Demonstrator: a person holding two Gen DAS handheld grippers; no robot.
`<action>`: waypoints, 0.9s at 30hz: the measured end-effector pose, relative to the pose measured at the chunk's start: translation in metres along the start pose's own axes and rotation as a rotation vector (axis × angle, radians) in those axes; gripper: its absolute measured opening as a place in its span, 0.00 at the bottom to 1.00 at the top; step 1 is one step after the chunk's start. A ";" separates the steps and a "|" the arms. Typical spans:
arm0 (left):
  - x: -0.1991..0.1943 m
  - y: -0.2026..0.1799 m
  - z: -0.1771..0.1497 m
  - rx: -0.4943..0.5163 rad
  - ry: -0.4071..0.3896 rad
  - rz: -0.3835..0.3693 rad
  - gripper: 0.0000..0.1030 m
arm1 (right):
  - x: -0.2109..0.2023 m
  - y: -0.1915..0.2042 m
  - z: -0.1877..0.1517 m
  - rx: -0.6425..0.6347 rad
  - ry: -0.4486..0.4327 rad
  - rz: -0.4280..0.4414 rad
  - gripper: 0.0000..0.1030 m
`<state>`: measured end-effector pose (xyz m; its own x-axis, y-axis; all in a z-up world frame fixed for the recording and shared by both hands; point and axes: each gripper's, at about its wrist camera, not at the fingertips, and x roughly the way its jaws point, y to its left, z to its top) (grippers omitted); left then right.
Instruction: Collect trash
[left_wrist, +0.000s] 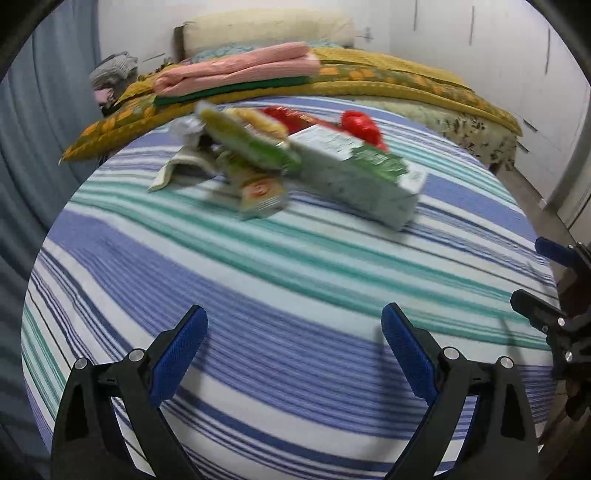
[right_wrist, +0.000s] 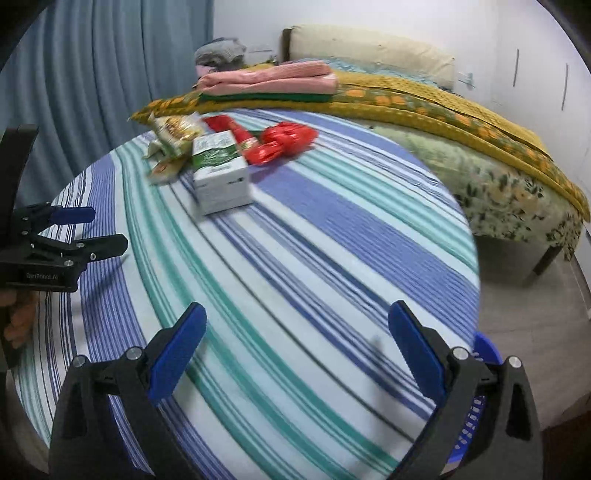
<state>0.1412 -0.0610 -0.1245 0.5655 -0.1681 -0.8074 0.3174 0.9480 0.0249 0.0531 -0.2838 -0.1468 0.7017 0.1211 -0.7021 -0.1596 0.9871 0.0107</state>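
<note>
A pile of trash lies at the far side of a round table with a striped cloth (left_wrist: 258, 280). It holds a white and green carton (left_wrist: 358, 173) (right_wrist: 221, 170), yellow-green snack wrappers (left_wrist: 251, 144) (right_wrist: 177, 136), a crumpled orange wrapper (left_wrist: 258, 192) and red plastic wrappers (left_wrist: 362, 125) (right_wrist: 284, 142). My left gripper (left_wrist: 293, 354) is open and empty above the near part of the table. My right gripper (right_wrist: 295, 350) is open and empty, also well short of the pile. The left gripper also shows at the left edge of the right wrist view (right_wrist: 88, 230).
A bed with yellow blankets (right_wrist: 443, 107), folded pink and green cloth (left_wrist: 236, 74) and a cream headboard stands behind the table. A blue curtain (right_wrist: 92, 92) hangs at the left. A blue basket (right_wrist: 476, 402) sits below the table's right edge. White cupboards line the right wall.
</note>
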 end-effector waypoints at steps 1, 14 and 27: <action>0.000 0.002 -0.004 0.002 0.003 0.005 0.91 | 0.003 0.004 0.002 -0.004 0.001 0.000 0.93; 0.005 0.007 -0.007 0.003 0.030 -0.016 0.95 | 0.016 0.006 0.005 0.048 0.040 0.021 0.93; 0.017 0.011 0.022 -0.001 0.004 -0.032 0.95 | 0.019 0.010 0.001 0.032 0.062 0.011 0.93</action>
<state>0.1711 -0.0591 -0.1246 0.5522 -0.1976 -0.8099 0.3349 0.9423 -0.0015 0.0657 -0.2717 -0.1594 0.6556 0.1260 -0.7446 -0.1438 0.9888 0.0407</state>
